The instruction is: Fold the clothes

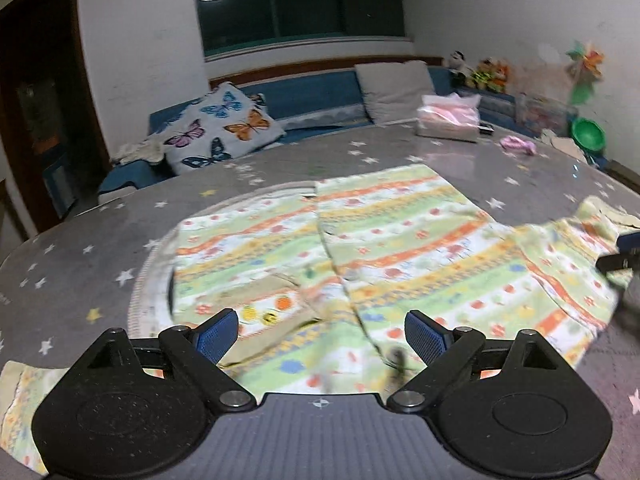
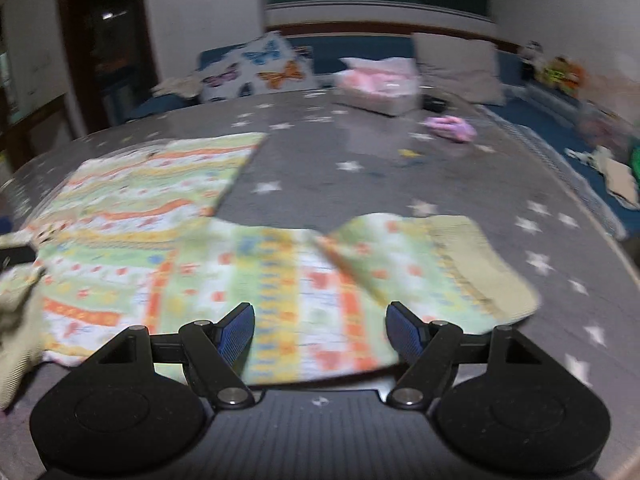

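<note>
**Q:** State the condition of your grippers and the location of the work item.

**A:** My left gripper (image 1: 320,336) has its jaws spread wide with nothing between them. My right gripper (image 2: 320,328) is the same: spread and empty. Both hang over the printed garment (image 1: 360,248), which lies mostly flat on the star-patterned cover (image 1: 100,240). The garment body lies on the side toward the butterfly cushion (image 1: 220,128). One sleeve (image 2: 420,264) runs out on the side away from that cushion, and its plain ribbed cuff (image 2: 480,264) is the part farthest from the cushion.

**Q:** What handling properties do you expect?

**A:** My judgement: thin knit cotton, light, limp, no stiffness. It will drape and sag from any pinch point, and an unsupported edge will trail. It is not fragile. Friction against the cover may be enough to drag wrinkles into the lower layer.

**Q:** Recommended grasp points?

**A:** Take hold at edges, not mid-panel.
1. Right gripper: pinch the sleeve near the cuff, where the ribbing gives a thicker bite.
2. Left gripper: pinch the near hem of the body.
3. Catch both layers, lift slightly, then carry toward the cushion side.
</note>
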{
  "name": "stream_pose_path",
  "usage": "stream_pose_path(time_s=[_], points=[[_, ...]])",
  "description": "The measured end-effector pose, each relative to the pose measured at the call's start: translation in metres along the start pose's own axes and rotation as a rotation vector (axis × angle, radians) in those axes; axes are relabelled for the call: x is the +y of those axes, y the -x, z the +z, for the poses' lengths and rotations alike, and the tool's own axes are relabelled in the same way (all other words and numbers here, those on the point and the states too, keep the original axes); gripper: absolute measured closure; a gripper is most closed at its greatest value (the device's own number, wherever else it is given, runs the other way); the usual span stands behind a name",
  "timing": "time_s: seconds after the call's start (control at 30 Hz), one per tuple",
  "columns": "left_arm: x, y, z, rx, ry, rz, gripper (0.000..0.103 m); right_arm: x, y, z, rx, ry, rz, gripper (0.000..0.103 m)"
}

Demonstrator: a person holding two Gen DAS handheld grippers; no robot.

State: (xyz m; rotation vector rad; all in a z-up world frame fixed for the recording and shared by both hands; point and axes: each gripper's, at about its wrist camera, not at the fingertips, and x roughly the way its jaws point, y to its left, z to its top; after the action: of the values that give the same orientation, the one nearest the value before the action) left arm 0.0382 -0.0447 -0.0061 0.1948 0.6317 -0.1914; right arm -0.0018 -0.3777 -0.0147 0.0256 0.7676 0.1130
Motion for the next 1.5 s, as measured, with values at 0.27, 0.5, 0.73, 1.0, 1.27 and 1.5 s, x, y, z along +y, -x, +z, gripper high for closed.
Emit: stream_pose_path(time_s=[0.27,0.5,0.73,1.0,1.27,1.5], points=[[-0.009,-0.009,-0.011,0.053,-0.016,-0.005,0.008,-0.01,-0.006,0.016,-0.038,-0.021,0.006,0.05],[-0.009,-0.011,-0.016,0.061,-0.006,-0.007,0.005,-0.014,-0.035,0.03,-0.033,-0.014,-0.054,0.071],[-0.006,-0.012,-0.017,0.061,0.005,-0.011,0.004,-0.045,-0.033,0.03,-0.055,-0.089,-0.159,0.069],[-0.006,-0.014,-0.017,0.064,0.007,-0.012,0.0,-0.068,0.0,0.004,-0.07,-0.142,-0.23,0.047],[-0.006,-0.011,-0.015,0.066,0.012,-0.008,0.0,-0.065,0.0,-0.005,-0.063,-0.12,-0.258,0.049],[-0.005,-0.007,-0.011,0.059,0.02,-0.002,0.0,-0.062,0.004,-0.004,-0.059,-0.137,-0.244,0.088]])
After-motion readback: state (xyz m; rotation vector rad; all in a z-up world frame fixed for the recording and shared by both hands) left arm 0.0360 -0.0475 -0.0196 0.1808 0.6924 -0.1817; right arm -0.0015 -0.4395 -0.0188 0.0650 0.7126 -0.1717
